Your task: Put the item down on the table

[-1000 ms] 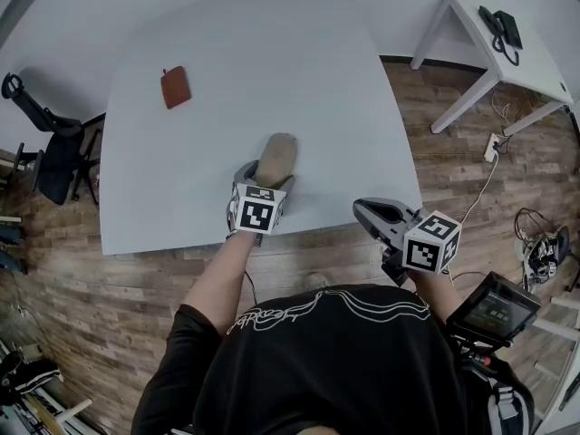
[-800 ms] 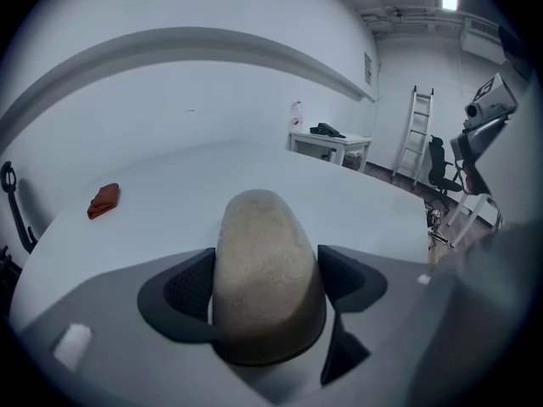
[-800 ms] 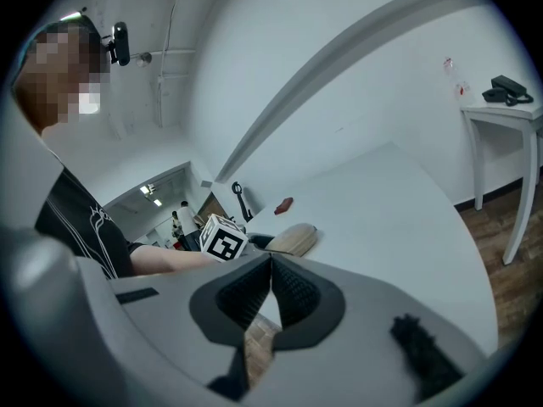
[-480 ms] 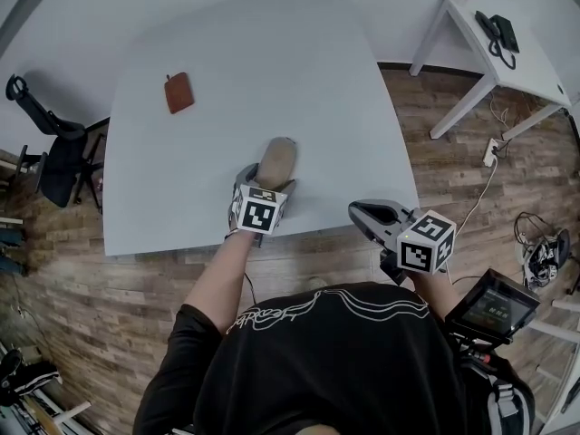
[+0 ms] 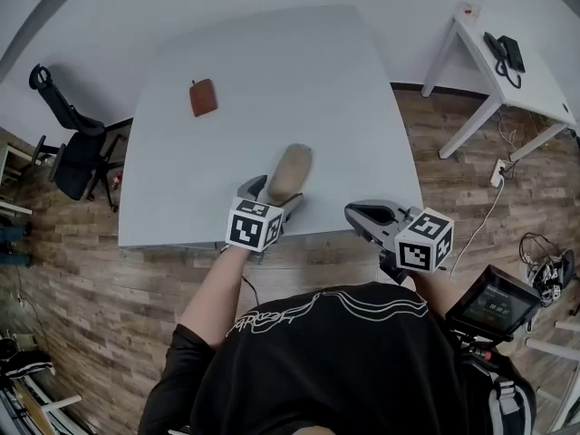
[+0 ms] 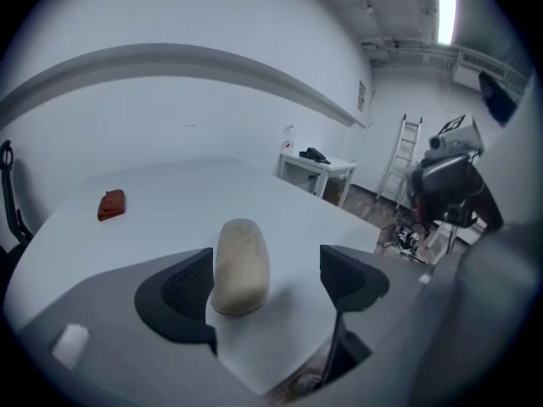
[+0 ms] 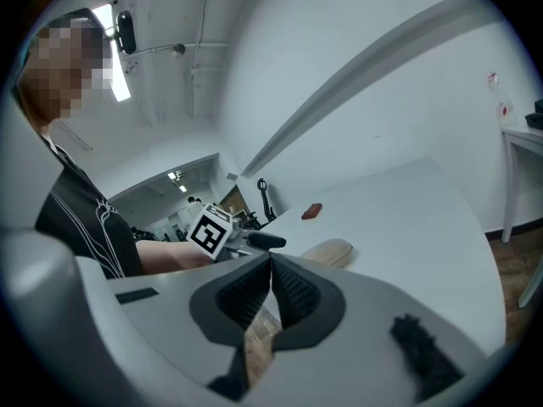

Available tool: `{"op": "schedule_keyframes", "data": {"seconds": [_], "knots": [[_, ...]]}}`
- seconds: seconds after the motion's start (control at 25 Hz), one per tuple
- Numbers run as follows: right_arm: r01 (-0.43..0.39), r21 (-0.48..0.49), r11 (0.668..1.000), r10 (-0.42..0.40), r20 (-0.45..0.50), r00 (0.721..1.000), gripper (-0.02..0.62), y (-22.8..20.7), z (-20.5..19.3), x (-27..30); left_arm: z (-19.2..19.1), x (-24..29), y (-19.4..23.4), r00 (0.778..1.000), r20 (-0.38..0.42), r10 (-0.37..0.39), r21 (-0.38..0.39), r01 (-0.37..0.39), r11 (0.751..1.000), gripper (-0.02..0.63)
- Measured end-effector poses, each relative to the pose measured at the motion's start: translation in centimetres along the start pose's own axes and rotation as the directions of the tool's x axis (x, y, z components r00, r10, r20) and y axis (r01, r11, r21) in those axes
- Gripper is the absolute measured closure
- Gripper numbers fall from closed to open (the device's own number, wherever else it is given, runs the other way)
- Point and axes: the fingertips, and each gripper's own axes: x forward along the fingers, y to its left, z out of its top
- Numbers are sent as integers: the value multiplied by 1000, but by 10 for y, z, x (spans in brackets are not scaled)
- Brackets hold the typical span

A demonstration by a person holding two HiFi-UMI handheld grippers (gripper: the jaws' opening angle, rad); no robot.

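Observation:
The item, a tan oblong lump [image 5: 292, 170], lies flat on the white table [image 5: 272, 71] near its front edge. My left gripper [image 5: 272, 192] is open, its jaws standing either side of the item's near end. In the left gripper view the item [image 6: 240, 265] rests close to the left pad [image 6: 182, 291], with a wide gap to the right pad [image 6: 348, 274]. My right gripper [image 5: 358, 214] hovers off the table's front edge, over the wooden floor, shut with nothing between its jaws [image 7: 271, 291]. From there the item [image 7: 327, 253] shows beyond them.
A small brown wallet [image 5: 203, 97] lies at the table's far left. A black office chair [image 5: 72, 148] stands left of the table. A white side table [image 5: 507, 71] carrying a phone [image 5: 503, 51] stands at the right, with cables on the floor.
My left gripper has drawn back a little toward the table's front edge while the item stays lying on the table. The head view has shifted. The right gripper has hardly moved.

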Motion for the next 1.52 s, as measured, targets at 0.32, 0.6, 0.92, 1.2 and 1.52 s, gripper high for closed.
{"op": "schedule_keyframes", "data": {"seconds": [0.32,0.6,0.92,1.2,1.52], "knots": [[-52,-45,998,53,10,999,586,23,16,6,34,-88,-70,968,199,-149,-52,163,985,600],[-94,-54,994,92,-33,995,587,33,5,18,25,-104,-92,946,256,-199,-91,229,969,601],[-106,-47,993,104,-43,994,588,35,0,21,21,-99,-98,944,245,-219,-96,249,964,600],[-108,-38,993,105,-59,993,588,40,-11,15,17,-100,-105,945,244,-220,-82,246,966,601],[-120,-36,992,118,-61,991,588,39,-5,24,29,-104,-99,934,272,-233,-105,269,957,601]]}}
